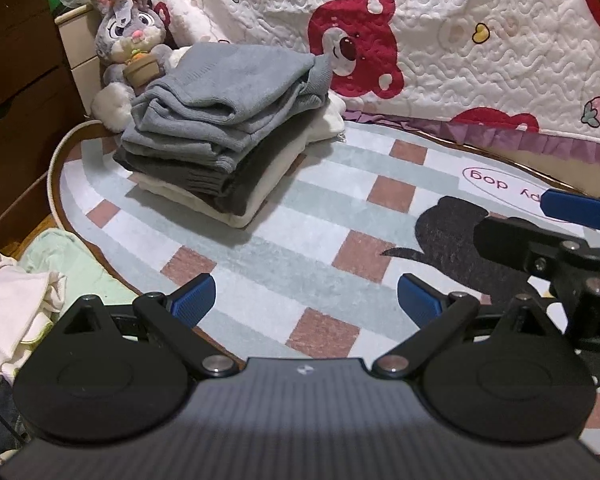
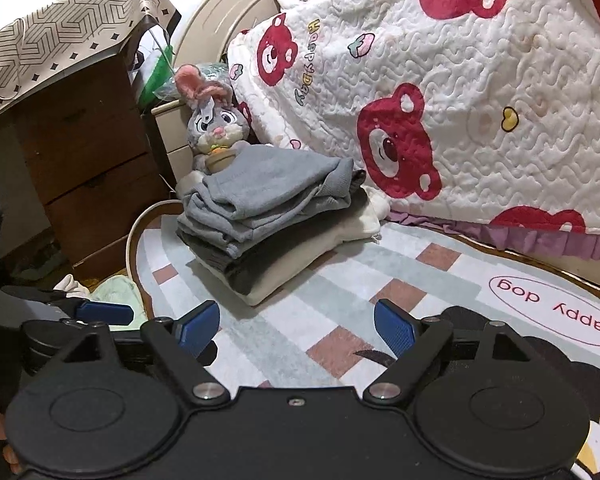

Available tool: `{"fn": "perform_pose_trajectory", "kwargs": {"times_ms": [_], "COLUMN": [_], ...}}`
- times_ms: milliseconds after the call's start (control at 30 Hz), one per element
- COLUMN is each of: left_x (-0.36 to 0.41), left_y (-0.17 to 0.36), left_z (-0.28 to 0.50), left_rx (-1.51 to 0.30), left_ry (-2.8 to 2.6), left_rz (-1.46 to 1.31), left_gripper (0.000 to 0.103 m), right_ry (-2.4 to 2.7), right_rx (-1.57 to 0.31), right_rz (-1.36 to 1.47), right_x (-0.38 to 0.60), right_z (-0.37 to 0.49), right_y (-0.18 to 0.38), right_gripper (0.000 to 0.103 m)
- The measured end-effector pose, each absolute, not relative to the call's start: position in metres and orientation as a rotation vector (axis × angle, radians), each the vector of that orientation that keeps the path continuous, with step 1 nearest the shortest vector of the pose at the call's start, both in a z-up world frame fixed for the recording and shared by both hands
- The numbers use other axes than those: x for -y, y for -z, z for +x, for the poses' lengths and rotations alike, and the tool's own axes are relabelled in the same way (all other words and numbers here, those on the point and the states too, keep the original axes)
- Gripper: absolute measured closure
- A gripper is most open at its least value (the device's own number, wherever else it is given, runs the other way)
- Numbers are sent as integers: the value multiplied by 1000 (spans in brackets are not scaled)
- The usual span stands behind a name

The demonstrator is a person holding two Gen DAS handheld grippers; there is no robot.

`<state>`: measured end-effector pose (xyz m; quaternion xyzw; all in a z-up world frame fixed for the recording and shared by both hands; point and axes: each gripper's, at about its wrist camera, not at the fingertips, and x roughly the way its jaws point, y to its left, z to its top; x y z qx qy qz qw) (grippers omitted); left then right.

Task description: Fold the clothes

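A stack of folded clothes [image 1: 228, 128] [image 2: 268, 216] rests at the far left of a checked rug [image 1: 308, 240] [image 2: 380, 272]: light grey sweatshirts on top, a dark grey knit under them, cream pieces at the bottom. My left gripper [image 1: 306, 300] hovers open over the rug, well in front of the stack, with nothing between its blue pads. My right gripper [image 2: 296, 326] is open too, empty, and also short of the stack. In the left wrist view the right gripper's blue finger [image 1: 576, 206] shows at the right edge. Unfolded pale clothes [image 1: 24, 300] lie off the rug's left edge.
A plush grey rabbit [image 1: 130, 40] [image 2: 214, 128] sits behind the stack. A quilted bear-print bedspread [image 1: 460, 40] [image 2: 460, 100] hangs along the rug's far side. A brown drawer cabinet [image 2: 84, 168] stands left. A pale green cloth [image 2: 118, 290] lies near the left gripper's finger [image 2: 104, 312].
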<state>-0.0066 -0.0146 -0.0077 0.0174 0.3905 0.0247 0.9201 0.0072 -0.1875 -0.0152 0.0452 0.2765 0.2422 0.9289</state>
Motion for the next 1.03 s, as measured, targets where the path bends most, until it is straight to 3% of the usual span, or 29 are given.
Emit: {"fn": "perform_pose_trajectory", "kwargs": {"times_ms": [1033], "left_x": [14], "left_y": [4], "left_z": [-6], "left_rx": [-825], "left_ry": [-80], "left_rz": [14], "left_gripper": [4], "right_ry": [-485], "right_rx": [-574], "right_rz": [67], "right_x": [182], "right_z": [-1], "right_y": [11], "right_gripper": [15]}}
